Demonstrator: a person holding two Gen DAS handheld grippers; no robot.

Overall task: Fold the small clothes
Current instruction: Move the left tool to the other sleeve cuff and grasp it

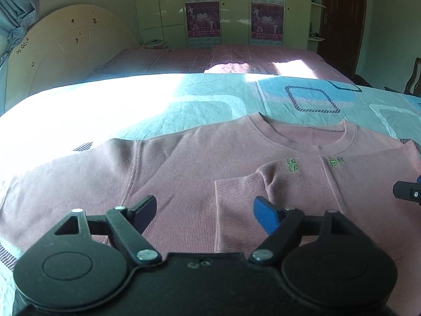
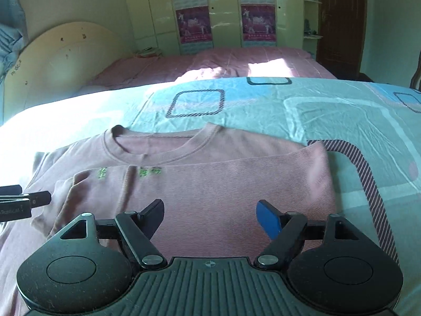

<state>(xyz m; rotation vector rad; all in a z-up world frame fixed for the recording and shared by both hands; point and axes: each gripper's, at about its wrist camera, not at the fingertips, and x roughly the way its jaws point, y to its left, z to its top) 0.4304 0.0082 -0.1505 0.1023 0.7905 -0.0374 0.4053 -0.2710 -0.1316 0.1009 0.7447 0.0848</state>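
A small pink ribbed sweatshirt (image 1: 189, 168) (image 2: 223, 184) with green embroidery lies front up on the bed, neckline away from me. Its right side and sleeve (image 1: 244, 192) (image 2: 110, 189) are folded across the chest; the left sleeve (image 1: 65, 173) still lies spread out. My left gripper (image 1: 205, 210) hovers over the lower middle of the shirt, jaws wide apart, nothing between them. My right gripper (image 2: 210, 214) hovers over the folded right part, jaws also wide apart and empty. Each gripper's tip shows at the other view's edge: the right gripper (image 1: 407, 192), the left gripper (image 2: 23, 202).
The shirt rests on a pale blue sheet (image 1: 184, 100) (image 2: 329, 110) printed with rounded squares. Behind it lie a pink bedspread (image 1: 236, 58), a cream headboard (image 1: 65, 50) at left, wardrobes with posters (image 1: 202, 8) and a dark door (image 1: 342, 13) at right.
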